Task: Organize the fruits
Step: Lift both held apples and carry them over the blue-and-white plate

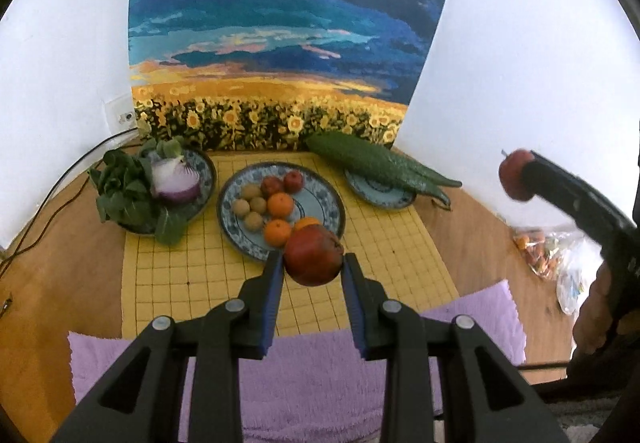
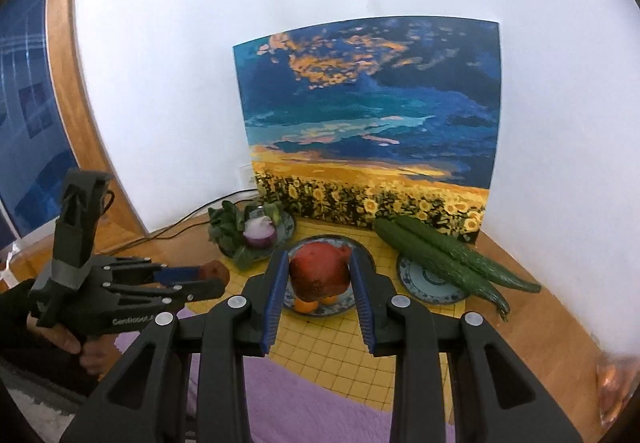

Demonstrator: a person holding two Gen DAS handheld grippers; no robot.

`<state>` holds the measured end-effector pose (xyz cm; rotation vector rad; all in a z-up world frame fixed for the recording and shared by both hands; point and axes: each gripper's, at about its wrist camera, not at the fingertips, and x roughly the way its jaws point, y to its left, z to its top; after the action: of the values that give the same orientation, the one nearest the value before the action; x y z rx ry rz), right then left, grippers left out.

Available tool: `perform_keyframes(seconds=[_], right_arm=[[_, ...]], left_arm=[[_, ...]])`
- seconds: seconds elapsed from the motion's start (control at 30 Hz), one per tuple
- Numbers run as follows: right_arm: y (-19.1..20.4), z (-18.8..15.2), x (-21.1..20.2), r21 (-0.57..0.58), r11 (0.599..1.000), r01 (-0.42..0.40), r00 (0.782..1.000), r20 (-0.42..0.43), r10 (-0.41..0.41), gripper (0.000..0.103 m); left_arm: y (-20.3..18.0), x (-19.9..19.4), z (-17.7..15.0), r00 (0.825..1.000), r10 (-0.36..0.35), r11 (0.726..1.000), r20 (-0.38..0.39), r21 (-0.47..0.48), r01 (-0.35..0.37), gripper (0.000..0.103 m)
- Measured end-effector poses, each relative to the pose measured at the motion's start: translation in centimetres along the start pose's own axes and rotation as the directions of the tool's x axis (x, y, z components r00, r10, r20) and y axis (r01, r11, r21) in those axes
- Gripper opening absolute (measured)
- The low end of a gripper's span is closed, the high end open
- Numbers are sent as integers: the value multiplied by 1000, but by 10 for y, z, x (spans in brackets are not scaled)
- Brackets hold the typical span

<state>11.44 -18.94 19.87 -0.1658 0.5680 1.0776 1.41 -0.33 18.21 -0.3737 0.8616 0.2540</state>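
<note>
Organizing judged well advanced – logged on the centre plate [image 1: 320, 203]: oranges [image 1: 280, 205], small brown fruits [image 1: 252, 203] and small red fruits [image 1: 282, 183], grouped together. Kept apart on the left plate [image 1: 208, 167]: leafy greens [image 1: 124, 191] and a halved red onion [image 1: 176, 179]; on the right plate [image 1: 384, 197]: cucumbers [image 1: 380, 167]. Set out on a yellow grid mat [image 1: 360, 263] over the wooden counter [image 1: 60, 263], with a purple towel [image 1: 312, 375] at the near edge. Left to do, by estimate: two fruits not yet placed, both in the air. Left tool [image 1: 313, 257]: parted about as wide as its load and clamped on a large red pomegranate [image 1: 314, 271], raised over the near rim of the centre plate, not resting on it. Right tool [image 2: 318, 257]: likewise gripped a second red fruit [image 2: 320, 279], pads pressed to both flanks – lined up in front of the centre plate in its own view, height above it not determined.
</note>
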Motion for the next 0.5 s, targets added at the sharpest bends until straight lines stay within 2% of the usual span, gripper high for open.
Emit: perform_keyframes(seconds=[0.23,0.5], right_arm=[[8,-2,10,-58,998,-15,1000,-8,15,33],[-12,7,19,-59,998,19,1000,20,-18,33]], left_arm=[[-5,7,14,999,8,999,46,33,-10,31],[-7,21,33,998,8,998,66,65,-12,31]])
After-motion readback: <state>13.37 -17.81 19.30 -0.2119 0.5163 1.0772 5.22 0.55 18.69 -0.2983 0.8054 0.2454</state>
